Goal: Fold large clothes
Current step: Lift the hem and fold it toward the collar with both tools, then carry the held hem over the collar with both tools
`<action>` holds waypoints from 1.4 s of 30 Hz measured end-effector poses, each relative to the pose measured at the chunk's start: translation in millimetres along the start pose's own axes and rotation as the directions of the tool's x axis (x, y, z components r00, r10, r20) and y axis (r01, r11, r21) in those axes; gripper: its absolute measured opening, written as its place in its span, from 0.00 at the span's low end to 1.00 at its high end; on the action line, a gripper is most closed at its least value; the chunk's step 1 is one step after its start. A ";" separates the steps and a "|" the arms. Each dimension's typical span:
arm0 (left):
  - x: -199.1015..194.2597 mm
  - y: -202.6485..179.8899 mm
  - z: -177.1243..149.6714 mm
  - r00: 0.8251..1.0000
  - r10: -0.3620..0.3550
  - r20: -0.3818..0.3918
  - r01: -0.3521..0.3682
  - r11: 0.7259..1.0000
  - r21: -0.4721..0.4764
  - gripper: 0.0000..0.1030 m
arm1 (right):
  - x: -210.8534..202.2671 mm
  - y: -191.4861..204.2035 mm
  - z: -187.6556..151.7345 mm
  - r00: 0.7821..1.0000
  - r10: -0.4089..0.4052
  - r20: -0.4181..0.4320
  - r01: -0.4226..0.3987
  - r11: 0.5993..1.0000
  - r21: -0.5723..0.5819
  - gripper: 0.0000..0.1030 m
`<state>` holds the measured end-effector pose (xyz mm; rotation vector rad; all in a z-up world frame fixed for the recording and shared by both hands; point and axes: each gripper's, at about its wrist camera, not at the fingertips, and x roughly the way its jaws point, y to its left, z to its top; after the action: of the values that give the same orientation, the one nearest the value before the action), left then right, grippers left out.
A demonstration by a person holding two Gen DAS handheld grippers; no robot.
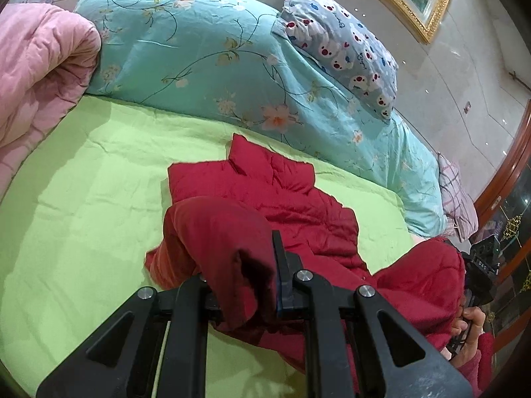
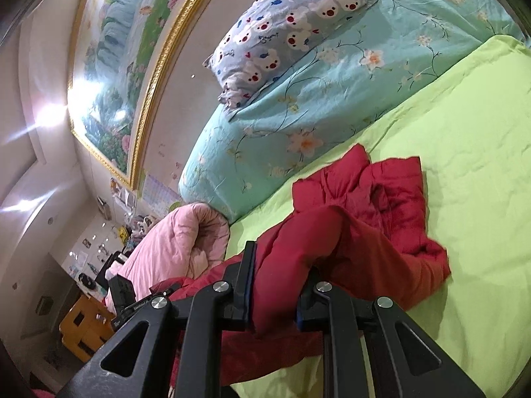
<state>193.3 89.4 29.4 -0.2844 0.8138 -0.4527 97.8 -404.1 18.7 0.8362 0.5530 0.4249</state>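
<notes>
Cartoon pillow (image 1: 345, 53) lies atop floral quilt (image 1: 205, 59), near pink comforter (image 1: 39, 76).

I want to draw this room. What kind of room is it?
Most likely a bedroom. A bed with a lime-green sheet carries a bear-print pillow on a rolled turquoise floral quilt, with a gold-framed painting on the wall.

Quilted, perhaps slightly shiny red jacket (image 1: 292, 199), matt creased green sheet (image 1: 83, 199), matt black plastic claw (image 1: 242, 285)

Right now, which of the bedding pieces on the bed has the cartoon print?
The small grey-blue pillow, printed with white cartoon faces. It lies on the teal floral quilt; the pink quilt is plain.
</notes>
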 end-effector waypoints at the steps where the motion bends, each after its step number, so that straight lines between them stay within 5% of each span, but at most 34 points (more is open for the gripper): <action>1: 3.8 0.5 3.9 1.000 0.003 0.002 -0.003 1.000 -0.001 0.12 | 2.3 -2.2 2.7 1.000 -0.004 0.005 0.004 1.000 0.003 0.17; 18: 103.2 20.3 63.9 0.996 0.071 -0.045 -0.072 0.997 -0.036 0.13 | 82.1 -51.3 72.1 0.996 -0.088 0.015 0.086 0.993 0.086 0.17; 26: 174.2 42.0 81.8 0.984 0.153 -0.095 -0.158 0.986 -0.050 0.13 | 132.0 -97.8 96.2 0.985 -0.174 0.001 0.172 0.975 0.143 0.17; 42: 260.7 71.0 110.7 0.978 0.147 -0.151 -0.163 0.982 -0.096 0.16 | 199.7 -162.3 125.4 0.971 -0.238 -0.034 0.240 0.949 0.203 0.17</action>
<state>452.4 30.9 -91.8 -0.2883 0.9955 -0.2849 352.3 -462.9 -98.4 0.9521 0.7062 0.1502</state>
